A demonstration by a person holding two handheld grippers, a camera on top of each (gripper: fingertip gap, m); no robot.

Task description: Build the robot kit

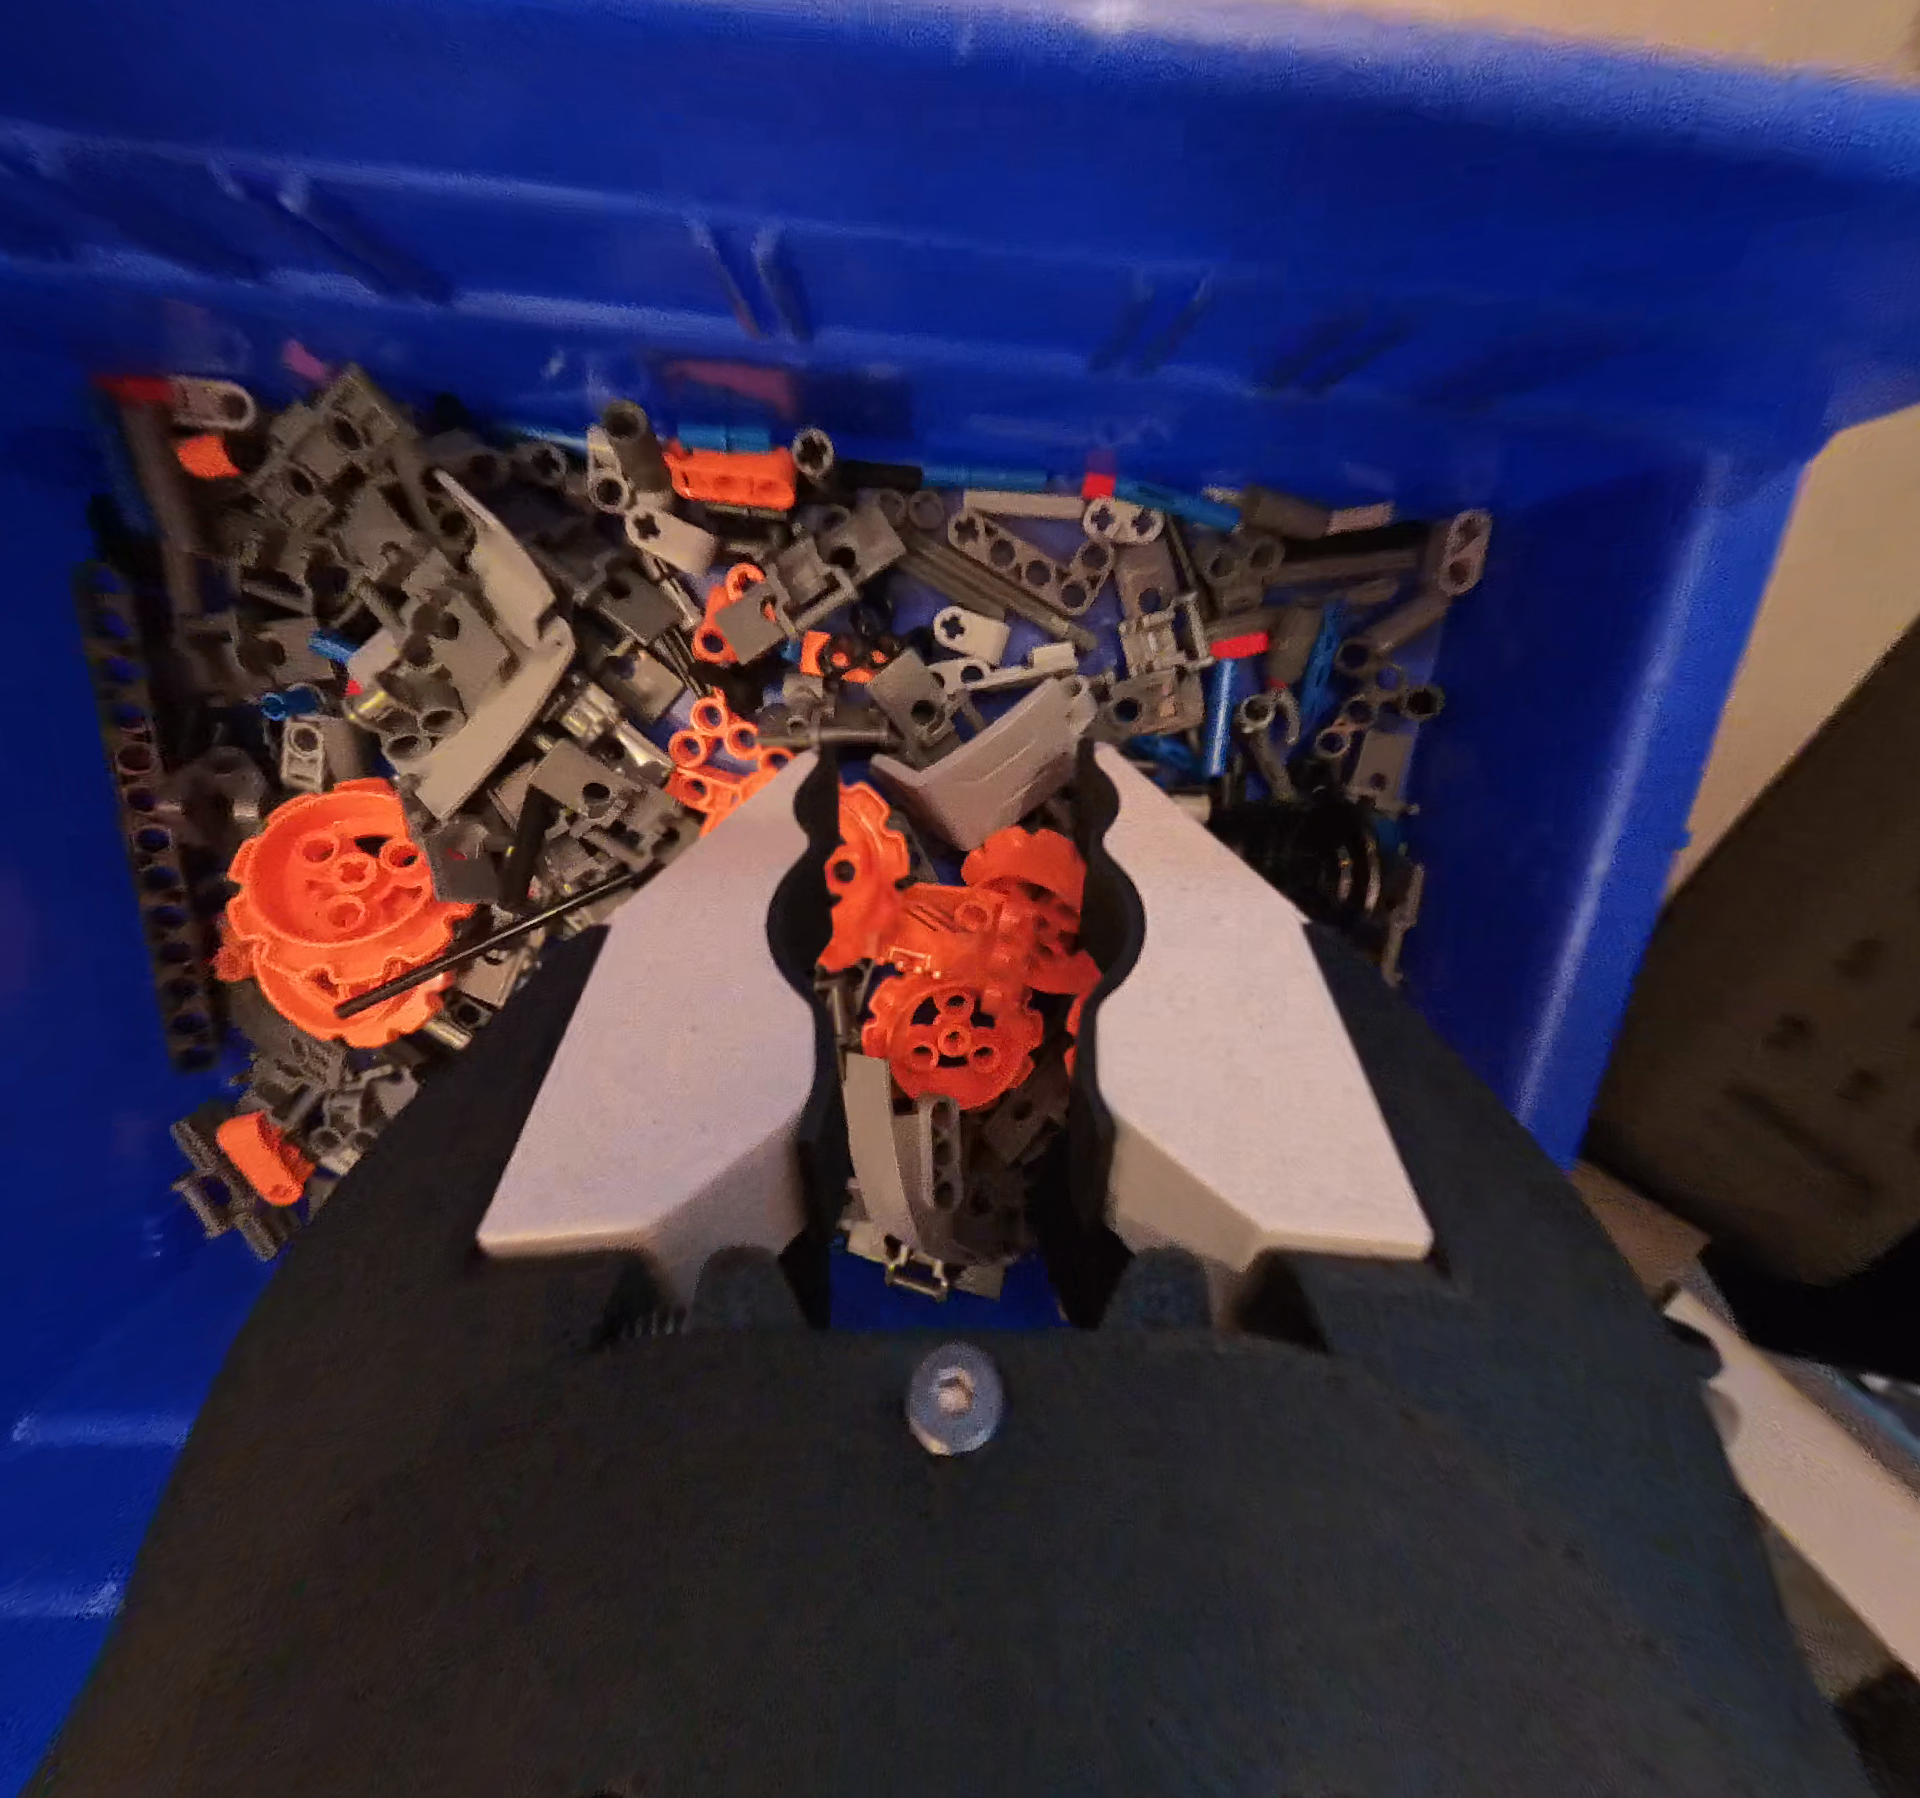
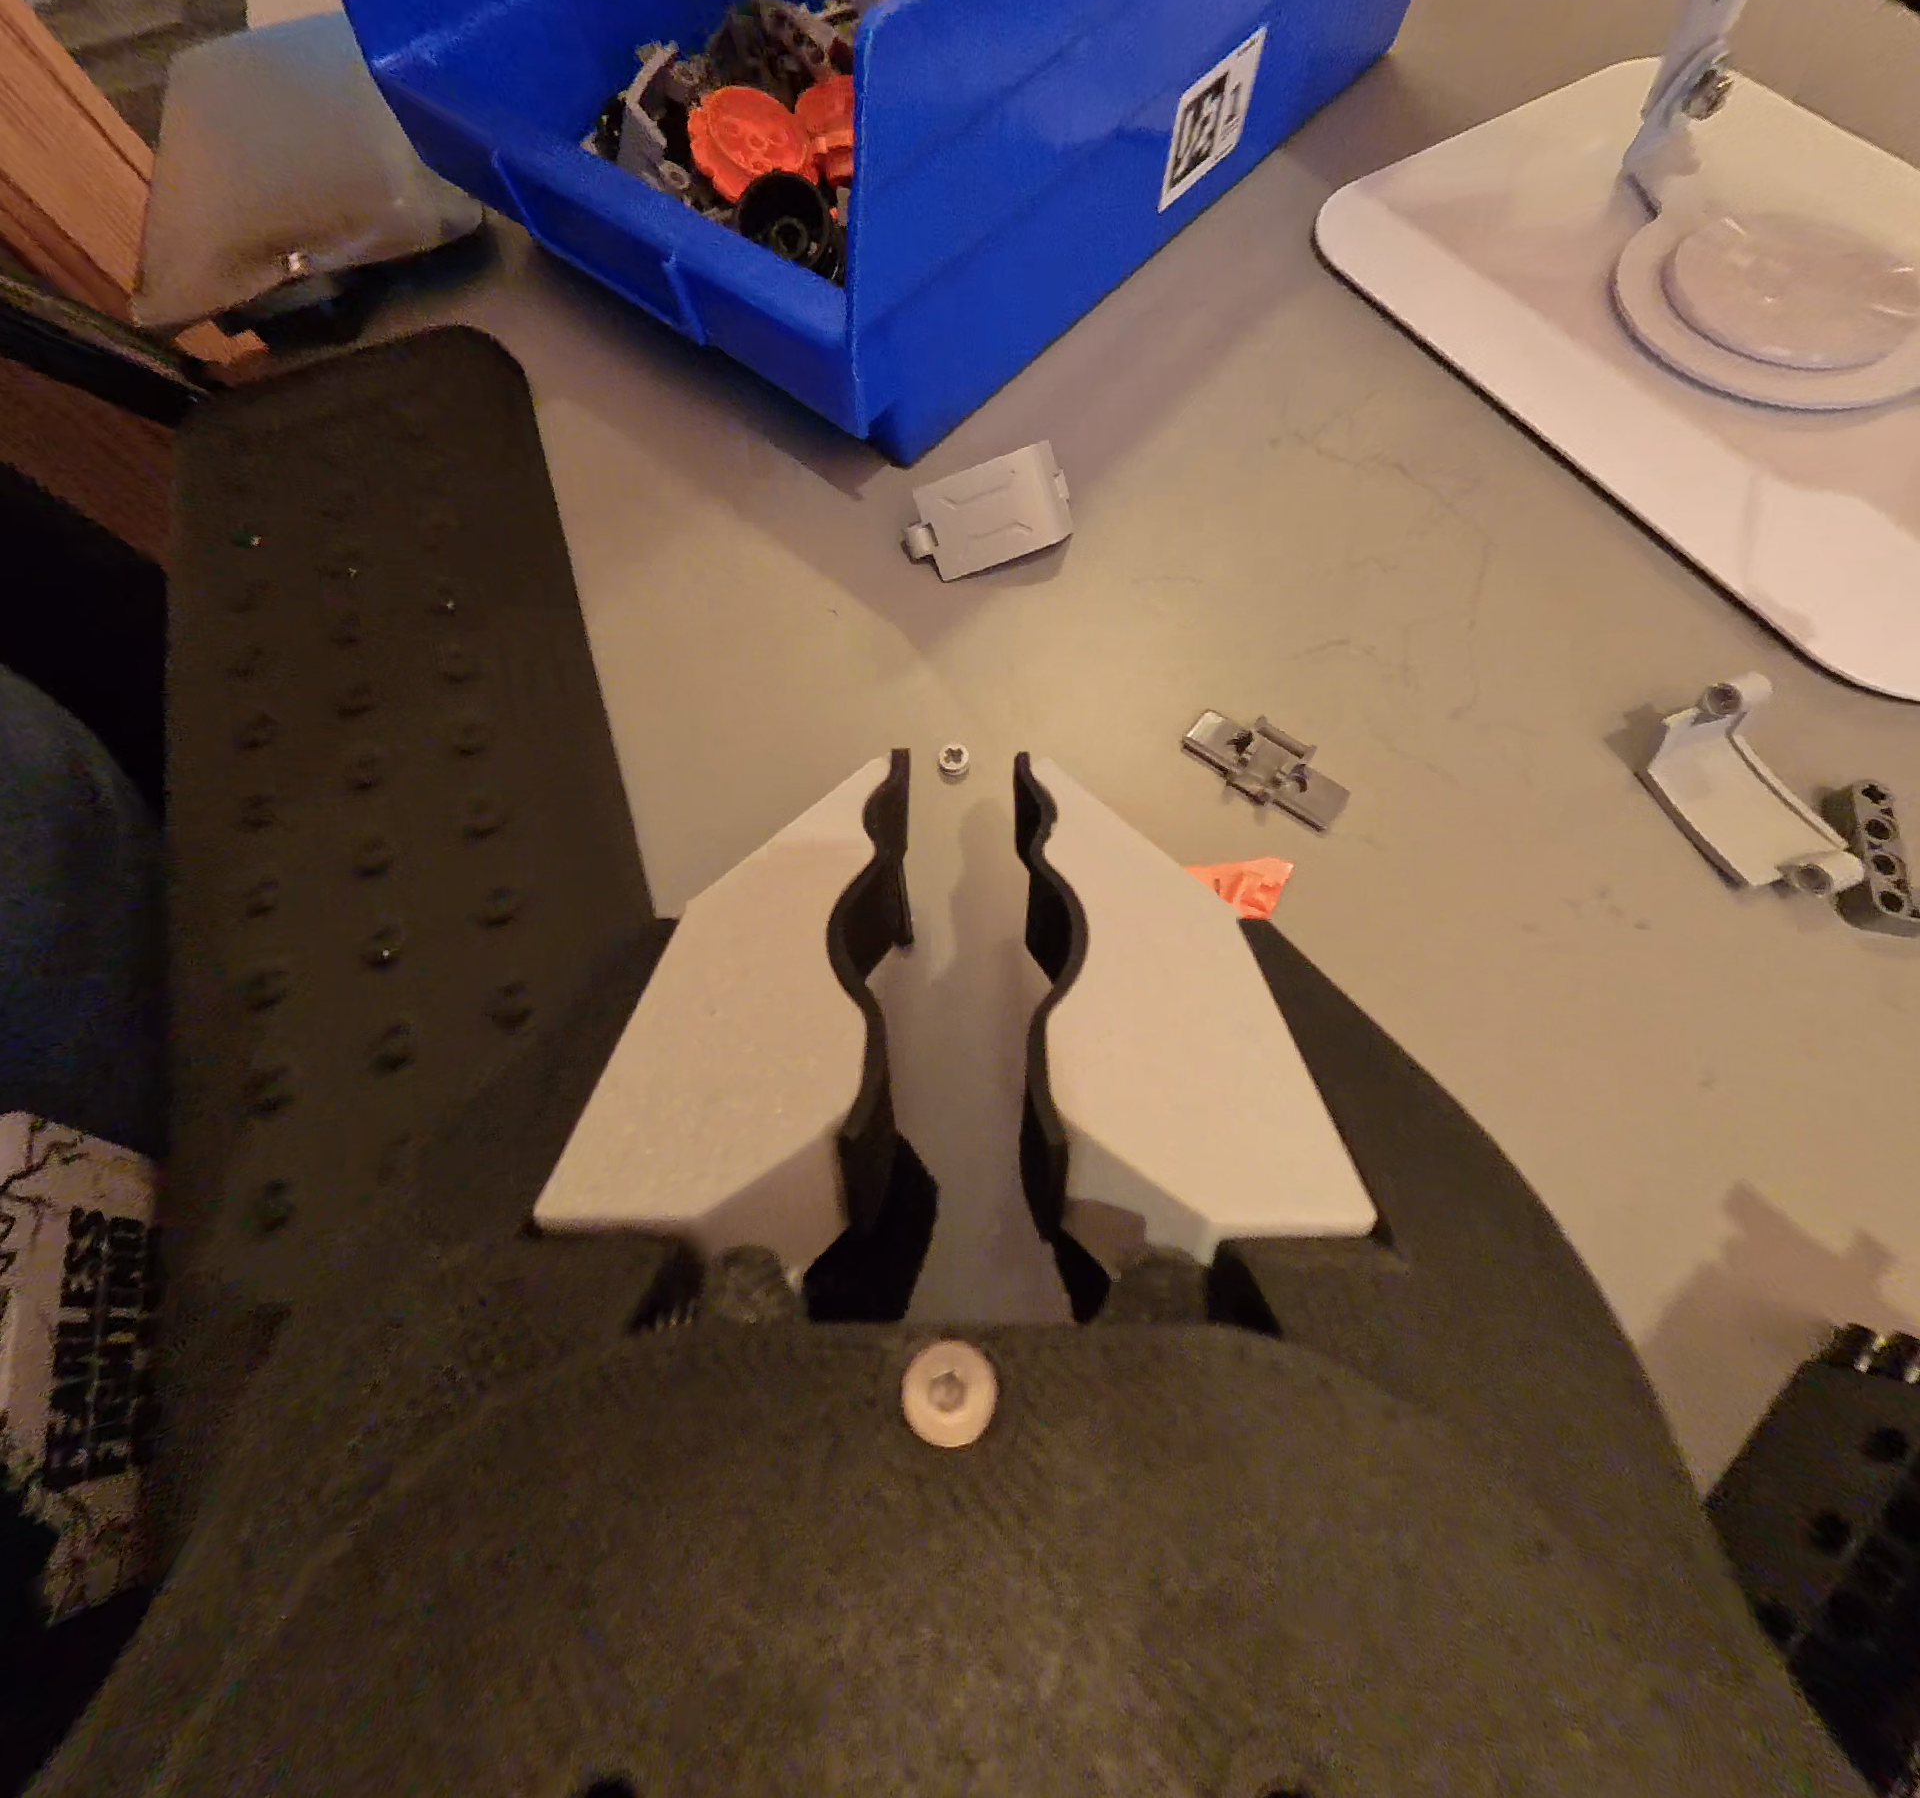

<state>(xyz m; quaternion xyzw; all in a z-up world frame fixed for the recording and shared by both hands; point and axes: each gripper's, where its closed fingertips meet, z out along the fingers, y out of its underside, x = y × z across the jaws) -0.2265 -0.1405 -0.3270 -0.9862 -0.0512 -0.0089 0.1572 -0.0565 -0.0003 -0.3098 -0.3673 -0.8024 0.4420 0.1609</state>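
- My left gripper (image 1: 951,782) hangs inside the blue bin (image 1: 935,190), its jaws moderately apart and holding nothing; orange toothed wheels (image 1: 951,1031) and a grey angled panel (image 1: 987,772) lie in the gap between the fingers, though I cannot tell whether the tips touch them.
- Left of that gripper, a larger orange wheel (image 1: 332,907) lies on a heap of dark grey beams and connectors (image 1: 436,626), with a thin black rod (image 1: 488,948) across it; a black coiled part (image 1: 1309,855) sits just to the right.
- My right gripper (image 2: 961,761) hovers low over the grey table (image 2: 1351,969), jaws narrowly parted and empty, with a small round grey bush (image 2: 952,758) lying right between the fingertips.
- Ahead of the right gripper, a flat grey panel (image 2: 992,524) rests on the table just beside the bin's near corner.
- To its right lie a small grey connector piece (image 2: 1262,769), a scrap of orange (image 2: 1242,884) partly hidden behind the finger, and farther off a pale curved panel joined to a grey beam (image 2: 1766,823).
- A white stand base (image 2: 1558,314) occupies the far right of the table; a black studded plate (image 2: 364,709) lies to the left.
- A handful of pieces sits out on the table, while the bulk is in the bin.
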